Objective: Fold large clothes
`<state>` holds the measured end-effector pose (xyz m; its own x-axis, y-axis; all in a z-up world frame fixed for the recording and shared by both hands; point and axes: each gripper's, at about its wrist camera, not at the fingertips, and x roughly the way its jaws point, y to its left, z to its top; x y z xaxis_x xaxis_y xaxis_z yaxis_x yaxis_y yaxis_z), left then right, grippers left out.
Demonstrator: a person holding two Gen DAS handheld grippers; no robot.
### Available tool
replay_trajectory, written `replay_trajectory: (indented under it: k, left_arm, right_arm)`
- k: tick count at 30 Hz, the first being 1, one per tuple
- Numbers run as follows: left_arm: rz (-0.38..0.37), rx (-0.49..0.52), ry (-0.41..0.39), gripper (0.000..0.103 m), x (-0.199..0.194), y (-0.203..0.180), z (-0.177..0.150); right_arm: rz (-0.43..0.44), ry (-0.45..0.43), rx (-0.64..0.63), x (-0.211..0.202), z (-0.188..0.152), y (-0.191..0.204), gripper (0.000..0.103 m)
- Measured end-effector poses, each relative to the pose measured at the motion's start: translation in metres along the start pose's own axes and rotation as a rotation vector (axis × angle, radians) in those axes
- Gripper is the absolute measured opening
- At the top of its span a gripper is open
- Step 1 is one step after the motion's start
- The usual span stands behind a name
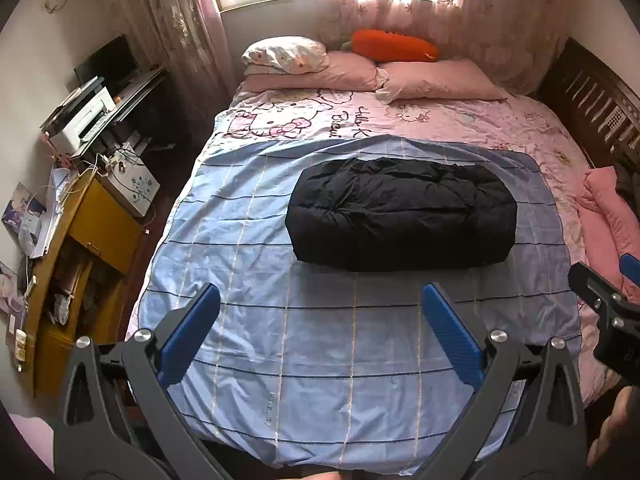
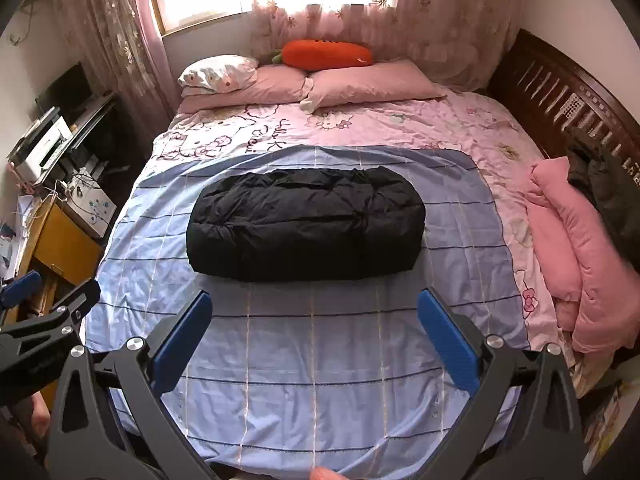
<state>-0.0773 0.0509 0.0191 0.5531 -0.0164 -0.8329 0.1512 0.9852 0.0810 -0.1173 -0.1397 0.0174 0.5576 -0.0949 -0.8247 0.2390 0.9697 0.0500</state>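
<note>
A black puffy jacket point(image 1: 400, 212) lies folded into a compact bundle on a blue striped sheet point(image 1: 280, 320) in the middle of the bed; it also shows in the right wrist view point(image 2: 308, 222) on the same sheet point(image 2: 320, 360). My left gripper point(image 1: 320, 332) is open and empty, held above the sheet short of the bundle. My right gripper point(image 2: 314, 336) is open and empty, also short of the bundle. The right gripper shows at the right edge of the left wrist view point(image 1: 608, 284), and the left gripper at the left edge of the right wrist view point(image 2: 48, 296).
Pink pillows point(image 1: 432, 80) and an orange carrot plush point(image 1: 394, 46) lie at the bed's head. A pink blanket point(image 2: 580, 248) is heaped by the dark wooden bed frame point(image 2: 560, 92) on the right. A yellow cabinet point(image 1: 80, 248) and a cluttered desk point(image 1: 100, 112) stand on the left.
</note>
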Motion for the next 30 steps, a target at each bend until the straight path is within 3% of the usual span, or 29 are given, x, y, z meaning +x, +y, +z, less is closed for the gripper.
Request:
replay_trajectory:
  k: [11, 30]
  left_arm:
    - [-0.008, 0.023, 0.011, 0.101, 0.017, -0.002, 0.007]
    - [0.003, 0.043, 0.021, 0.101, 0.033, -0.014, 0.015]
  right_arm:
    - [-0.065, 0.024, 0.007, 0.019, 0.005, -0.027, 0.102]
    - [-0.045, 0.080, 0.012, 0.038, 0.006, -0.031, 0.102]
